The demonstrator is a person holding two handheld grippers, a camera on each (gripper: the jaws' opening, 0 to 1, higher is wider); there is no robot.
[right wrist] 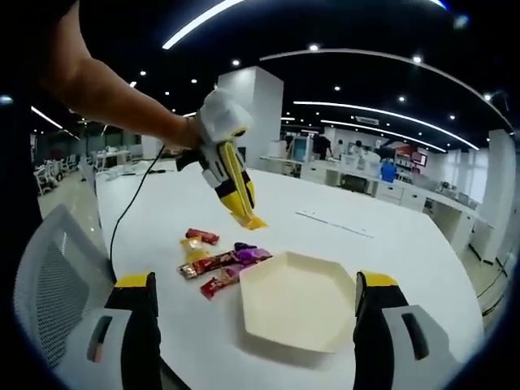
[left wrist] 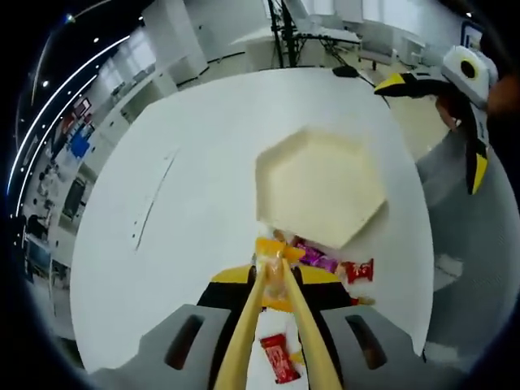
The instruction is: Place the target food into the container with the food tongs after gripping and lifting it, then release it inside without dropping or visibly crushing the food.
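Note:
My left gripper (left wrist: 276,286) is shut on a pair of pale yellow food tongs (left wrist: 244,333). The tong tips pinch an orange-yellow wrapped snack (left wrist: 273,258). In the right gripper view a hand holds that left gripper (right wrist: 231,183) above the table, and the snack (right wrist: 253,221) hangs clear of the tabletop. A cream hexagonal tray (left wrist: 321,187) (right wrist: 296,313) lies empty just beyond the tong tips. My right gripper (right wrist: 256,283) stands wide open with nothing between its jaws; it also shows up high to the right of the tray (left wrist: 435,126).
Loose snacks lie on the white round table (left wrist: 187,211): a purple one (right wrist: 252,254), red ones (right wrist: 201,236) (right wrist: 213,263) (right wrist: 218,285), a yellow one (right wrist: 193,253). A cable (right wrist: 134,203) trails across the table. A grey mesh chair (right wrist: 49,284) stands at its edge.

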